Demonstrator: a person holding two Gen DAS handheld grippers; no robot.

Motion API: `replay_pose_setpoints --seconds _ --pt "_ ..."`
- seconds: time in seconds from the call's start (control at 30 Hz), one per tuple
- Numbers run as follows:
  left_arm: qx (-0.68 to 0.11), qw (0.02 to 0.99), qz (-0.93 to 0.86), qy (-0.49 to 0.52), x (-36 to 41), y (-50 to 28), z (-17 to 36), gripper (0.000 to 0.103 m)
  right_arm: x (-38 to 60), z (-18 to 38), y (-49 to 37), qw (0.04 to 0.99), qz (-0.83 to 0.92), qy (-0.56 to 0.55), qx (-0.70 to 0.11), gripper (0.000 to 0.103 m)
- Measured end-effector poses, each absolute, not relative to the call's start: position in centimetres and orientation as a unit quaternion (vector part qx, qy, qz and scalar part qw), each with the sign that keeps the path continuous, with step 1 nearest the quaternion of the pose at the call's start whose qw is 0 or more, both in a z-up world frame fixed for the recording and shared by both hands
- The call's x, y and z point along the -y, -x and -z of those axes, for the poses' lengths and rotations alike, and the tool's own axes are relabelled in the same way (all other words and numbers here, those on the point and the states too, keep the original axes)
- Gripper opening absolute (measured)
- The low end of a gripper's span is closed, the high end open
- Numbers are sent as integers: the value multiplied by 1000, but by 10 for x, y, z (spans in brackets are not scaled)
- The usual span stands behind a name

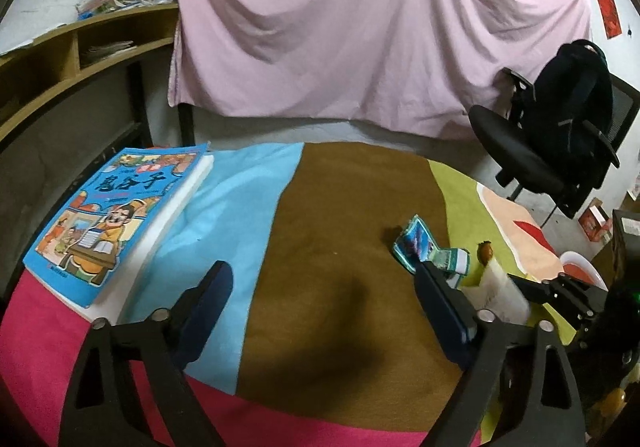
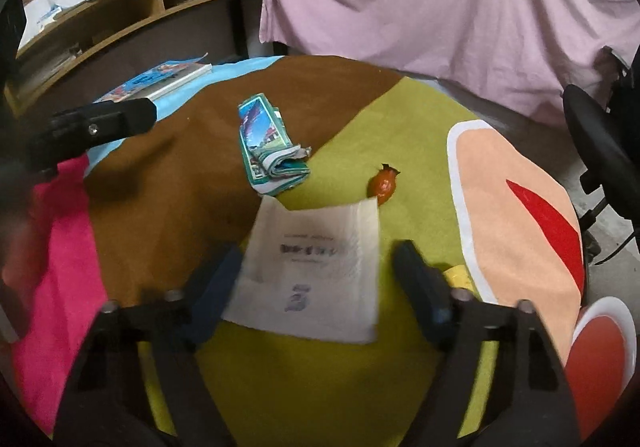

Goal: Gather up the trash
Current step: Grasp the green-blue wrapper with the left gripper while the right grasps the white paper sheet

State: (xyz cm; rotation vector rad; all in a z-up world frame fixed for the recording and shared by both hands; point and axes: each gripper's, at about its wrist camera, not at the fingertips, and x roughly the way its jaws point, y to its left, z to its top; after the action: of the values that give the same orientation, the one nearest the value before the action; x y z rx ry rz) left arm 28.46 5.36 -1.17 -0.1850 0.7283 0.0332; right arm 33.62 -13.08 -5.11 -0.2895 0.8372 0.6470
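Note:
A crumpled teal wrapper (image 2: 268, 143) lies on the brown and green part of the coloured tablecloth (image 2: 320, 387). A small orange-red wrapper (image 2: 385, 184) sits to its right. A white paper napkin (image 2: 316, 279) with dark print lies flat between the fingers of my right gripper (image 2: 320, 252), which is open; its pads stand just off the napkin's edges. My left gripper (image 1: 322, 275) is open over the brown cloth with nothing between its fingers. Its right fingertip is close to the teal wrapper (image 1: 416, 243). The napkin (image 1: 496, 287) and orange-red wrapper (image 1: 485, 252) show beside it.
A blue picture book (image 1: 108, 215) lies on a white book at the table's left. A black office chair (image 1: 520, 159) with a dark backpack stands at the right. Behind the table hangs a pink sheet (image 1: 360, 27), and a wooden shelf (image 1: 80, 43) is at the far left.

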Motion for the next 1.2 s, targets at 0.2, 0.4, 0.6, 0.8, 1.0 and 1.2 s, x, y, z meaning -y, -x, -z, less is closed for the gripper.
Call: replay_pose_setpoints --seconds 0.2,0.4,0.6,0.8,1.0,1.2 --pt "-371 923 19 97 -45 -293 13 79 138 47 -338 861 -301 120 -391 81" --pt "-382 919 49 84 -30 -312 14 64 145 42 -332 873 -294 113 -372 71" --pt "-390 916 67 75 -18 -335 17 47 148 43 -331 872 -294 110 -376 67" --pt "-400 911 84 54 -8 -350 23 27 152 42 -332 873 -292 97 -378 54" --pt "-406 909 86 45 -3 -350 29 15 153 43 -334 870 -296 89 -384 54" --pt "-393 916 74 37 -1 -337 26 12 155 43 -334 869 -300 84 -385 53"
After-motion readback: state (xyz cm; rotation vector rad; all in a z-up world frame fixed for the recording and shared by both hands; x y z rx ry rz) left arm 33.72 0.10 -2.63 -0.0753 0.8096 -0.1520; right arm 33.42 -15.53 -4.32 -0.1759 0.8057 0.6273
